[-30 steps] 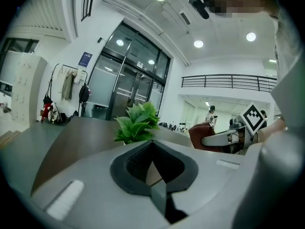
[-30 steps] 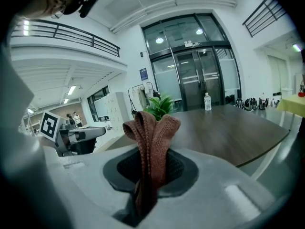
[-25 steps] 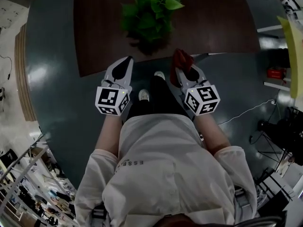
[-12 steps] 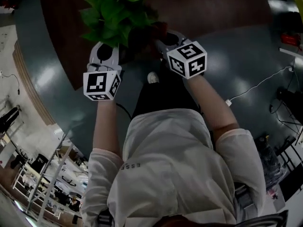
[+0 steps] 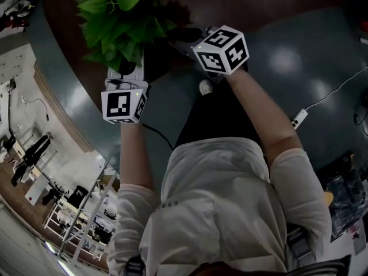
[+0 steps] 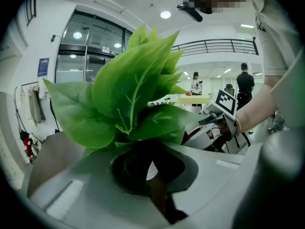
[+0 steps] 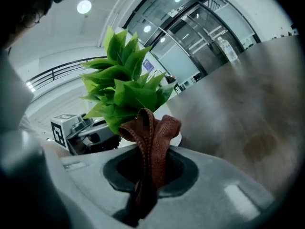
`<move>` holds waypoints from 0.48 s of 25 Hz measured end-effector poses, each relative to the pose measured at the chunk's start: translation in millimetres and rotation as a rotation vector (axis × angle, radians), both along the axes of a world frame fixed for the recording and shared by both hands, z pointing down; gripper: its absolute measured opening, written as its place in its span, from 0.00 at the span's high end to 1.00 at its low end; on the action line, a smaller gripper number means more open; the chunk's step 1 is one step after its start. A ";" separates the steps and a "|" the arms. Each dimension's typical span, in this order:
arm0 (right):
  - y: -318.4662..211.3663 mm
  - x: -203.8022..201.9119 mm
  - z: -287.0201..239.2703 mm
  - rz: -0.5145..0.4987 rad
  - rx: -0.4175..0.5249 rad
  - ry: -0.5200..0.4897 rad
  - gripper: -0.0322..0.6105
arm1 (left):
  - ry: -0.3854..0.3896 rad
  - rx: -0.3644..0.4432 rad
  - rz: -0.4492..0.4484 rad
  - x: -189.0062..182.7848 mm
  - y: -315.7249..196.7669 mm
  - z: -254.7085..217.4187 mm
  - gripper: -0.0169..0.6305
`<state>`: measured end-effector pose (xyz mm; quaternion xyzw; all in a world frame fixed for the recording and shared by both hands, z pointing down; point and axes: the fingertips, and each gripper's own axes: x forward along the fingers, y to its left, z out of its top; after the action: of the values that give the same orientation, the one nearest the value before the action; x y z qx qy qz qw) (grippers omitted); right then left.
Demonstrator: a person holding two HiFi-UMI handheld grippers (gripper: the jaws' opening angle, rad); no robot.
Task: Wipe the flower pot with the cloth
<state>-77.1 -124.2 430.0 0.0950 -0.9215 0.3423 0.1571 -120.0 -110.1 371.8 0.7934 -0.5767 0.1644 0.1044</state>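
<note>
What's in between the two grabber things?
The green potted plant stands between the left gripper and the right gripper, which holds the cloth; the head view shows it.

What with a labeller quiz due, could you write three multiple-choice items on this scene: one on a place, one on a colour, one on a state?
1. Where is the cloth?
A. Clamped in the right gripper
B. Folded on a shelf
C. Inside a drawer

2. What colour is the cloth?
A. Blue
B. Reddish brown
C. White

3. How do the jaws of the left gripper stand?
A. Wide open
B. Shut on a sponge
C. Shut, holding nothing

Answers:
1 A: the right gripper view shows the cloth pinched between that gripper's jaws, its folds sticking out in front.
2 B: the folds show reddish brown against the green leaves of the plant behind them.
3 C: in the left gripper view the jaws meet with nothing between them, and the plant's leaves stand beyond them.
</note>
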 end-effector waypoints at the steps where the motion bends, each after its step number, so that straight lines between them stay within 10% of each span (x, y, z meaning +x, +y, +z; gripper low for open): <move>1: 0.2 -1.2 1.8 -0.020 -0.007 0.000 0.88 | -0.008 -0.005 0.007 0.2 -0.5 0.4 0.95; 7: 3.2 -3.3 25.8 -0.093 -0.177 0.196 0.88 | -0.020 -0.041 0.047 4.0 -4.2 5.3 0.95; 12: -18.2 14.4 21.9 -0.060 -0.135 0.265 0.88 | 0.015 -0.056 0.042 4.6 -3.0 4.0 0.95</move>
<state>-62.7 -142.4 451.9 0.1010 -0.8699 0.3833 0.2935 -115.4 -113.1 375.8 0.8033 -0.5542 0.1767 0.1275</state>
